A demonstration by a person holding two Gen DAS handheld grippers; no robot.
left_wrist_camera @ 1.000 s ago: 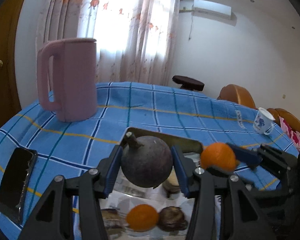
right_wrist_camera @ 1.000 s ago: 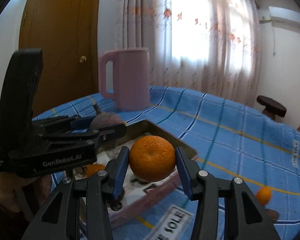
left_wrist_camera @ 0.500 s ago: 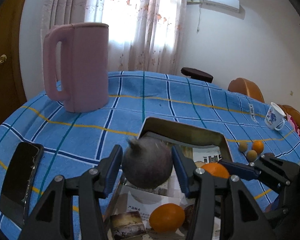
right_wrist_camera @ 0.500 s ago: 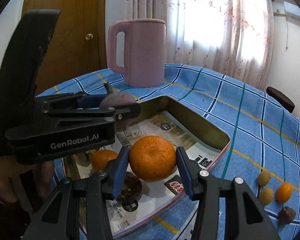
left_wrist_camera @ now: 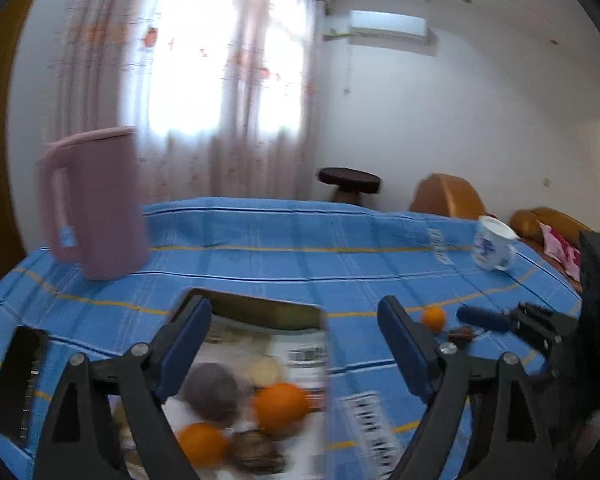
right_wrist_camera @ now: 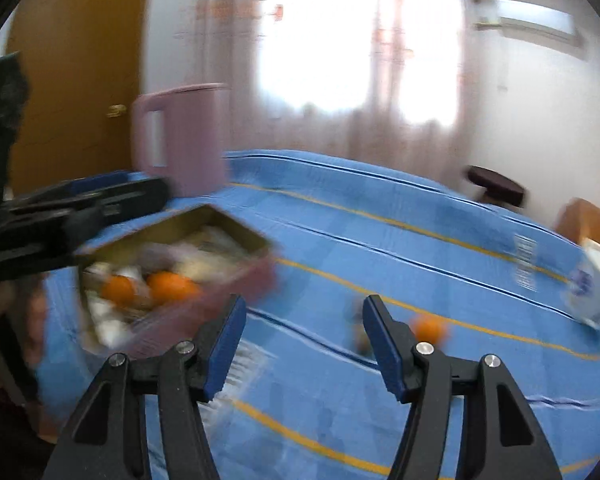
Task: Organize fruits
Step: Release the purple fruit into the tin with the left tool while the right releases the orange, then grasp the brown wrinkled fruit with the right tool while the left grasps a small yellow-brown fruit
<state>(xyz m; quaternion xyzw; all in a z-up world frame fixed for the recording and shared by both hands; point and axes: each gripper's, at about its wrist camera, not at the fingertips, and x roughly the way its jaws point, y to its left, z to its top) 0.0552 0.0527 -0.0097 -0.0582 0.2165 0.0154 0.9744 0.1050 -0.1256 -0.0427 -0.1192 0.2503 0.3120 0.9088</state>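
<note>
My left gripper [left_wrist_camera: 296,344] is open and empty above the metal tin [left_wrist_camera: 260,308]. In the tin lie a dark purple fruit [left_wrist_camera: 210,396], two oranges [left_wrist_camera: 278,406] and a brown fruit [left_wrist_camera: 254,454]. My right gripper [right_wrist_camera: 300,344] is open and empty over the blue cloth, to the right of the tin [right_wrist_camera: 256,240], where both oranges [right_wrist_camera: 172,288] show. A small orange fruit [right_wrist_camera: 430,328] and darker small fruits lie on the cloth beyond the right gripper; the orange one also shows in the left wrist view [left_wrist_camera: 434,318]. Both views are blurred.
A tall pink jug [left_wrist_camera: 96,204] stands at the back left of the table. A black phone [left_wrist_camera: 18,376] lies at the left edge. A white cup with blue print [left_wrist_camera: 492,248] stands at the right. A printed card [left_wrist_camera: 372,432] lies beside the tin.
Both grippers have opened. The purple fruit and the orange now lie in the tin. Both grippers have risen and pulled back; the right one has swung right over the cloth.
</note>
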